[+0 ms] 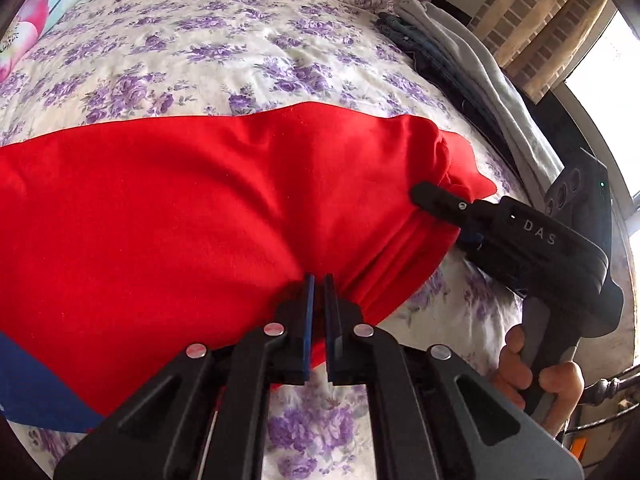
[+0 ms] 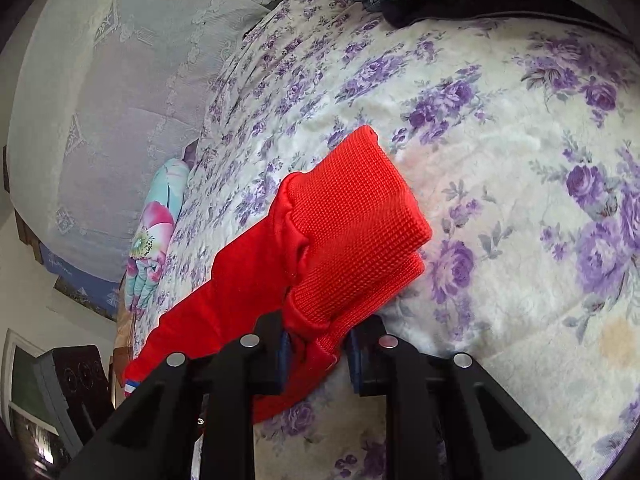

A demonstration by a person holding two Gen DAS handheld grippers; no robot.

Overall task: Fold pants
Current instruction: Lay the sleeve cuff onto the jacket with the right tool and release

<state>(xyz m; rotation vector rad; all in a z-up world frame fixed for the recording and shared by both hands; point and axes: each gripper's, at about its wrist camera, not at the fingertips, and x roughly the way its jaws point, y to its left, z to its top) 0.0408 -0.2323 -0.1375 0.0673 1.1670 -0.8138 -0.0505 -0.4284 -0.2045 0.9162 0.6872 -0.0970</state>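
Observation:
The red pants [image 1: 192, 208] lie across a floral bedspread [image 1: 208, 48]. My left gripper [image 1: 319, 280] is shut on the near edge of the red fabric, which bunches between its blue pads. My right gripper [image 1: 430, 196] comes in from the right and is shut on the ribbed cuff end [image 1: 460, 168]. In the right wrist view the gripper [image 2: 316, 344] holds the bunched red pants [image 2: 352, 236] just below the ribbed cuffs, which stick out beyond the fingers. A blue and white stripe [image 2: 131, 387] shows at the far end of the pants.
A flowered pillow [image 1: 36, 20] lies at the bed's far left. Folded grey and dark clothes [image 1: 448, 60] are stacked along the bed's right side. A window and brick wall [image 1: 560, 32] stand beyond. A lace curtain [image 2: 120, 100] hangs past the bed.

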